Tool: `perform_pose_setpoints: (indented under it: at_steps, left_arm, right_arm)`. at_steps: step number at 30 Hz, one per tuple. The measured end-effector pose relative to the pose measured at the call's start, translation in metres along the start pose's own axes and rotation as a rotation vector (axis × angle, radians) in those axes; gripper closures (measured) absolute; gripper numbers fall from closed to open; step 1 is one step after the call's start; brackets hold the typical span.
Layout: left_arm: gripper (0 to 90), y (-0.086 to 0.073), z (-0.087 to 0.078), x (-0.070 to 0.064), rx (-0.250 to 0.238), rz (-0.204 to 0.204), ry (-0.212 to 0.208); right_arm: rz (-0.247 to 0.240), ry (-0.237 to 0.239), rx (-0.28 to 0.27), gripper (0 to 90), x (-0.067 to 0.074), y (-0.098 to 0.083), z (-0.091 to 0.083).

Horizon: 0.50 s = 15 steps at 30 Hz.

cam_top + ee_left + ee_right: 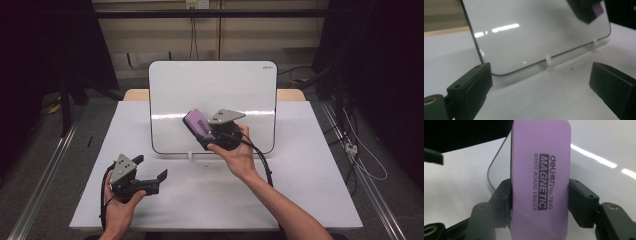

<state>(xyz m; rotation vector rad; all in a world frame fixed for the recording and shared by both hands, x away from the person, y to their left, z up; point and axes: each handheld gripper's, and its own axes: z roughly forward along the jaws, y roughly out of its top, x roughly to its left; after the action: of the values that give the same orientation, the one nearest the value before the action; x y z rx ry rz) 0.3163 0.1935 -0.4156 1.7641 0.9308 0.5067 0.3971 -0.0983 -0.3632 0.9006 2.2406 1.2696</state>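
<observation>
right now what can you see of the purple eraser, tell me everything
The purple eraser is a flat, oblong block with rounded corners and a smooth plastic-looking top, printed in dark letters "deli MAGNETIC WHITE BOARD ERASER No.7840". A darker layer shows along one long edge. The right gripper is shut on it, black pads pressing its two long sides. It is held tilted in front of the propped-up whiteboard, above the table; whether it touches the board's surface I cannot tell.

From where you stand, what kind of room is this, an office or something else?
Probably a lab or recording workspace, not an office: a white table stands between metal floor rails, loose cables trail across the floor, and a whiteboard is propped up for handheld grippers.
</observation>
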Motion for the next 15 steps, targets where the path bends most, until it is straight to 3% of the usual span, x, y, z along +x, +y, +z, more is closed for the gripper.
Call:
perform_pose_setpoints:
  at_steps: [6,9,13,15]
  left_arm:
    - [7.6,0.012,0.006,-0.008,-0.042,-0.025,-0.016]
    - [8.5,0.018,0.010,-0.012,-0.053,-0.015,-0.019]
    - [5.2,0.028,0.017,-0.014,-0.131,-0.049,-0.039]
    - [5.8,0.032,0.022,-0.015,-0.171,-0.094,-0.046]
  right_arm:
    - [0.019,0.039,-0.030,41.0,0.004,-0.013,-0.002]
    - [0.038,0.059,-0.068,41.0,0.006,-0.020,-0.002]
    - [0.086,0.076,-0.103,41.0,0.008,-0.029,-0.001]
    - [0.095,0.079,-0.107,41.0,0.009,-0.033,0.000]
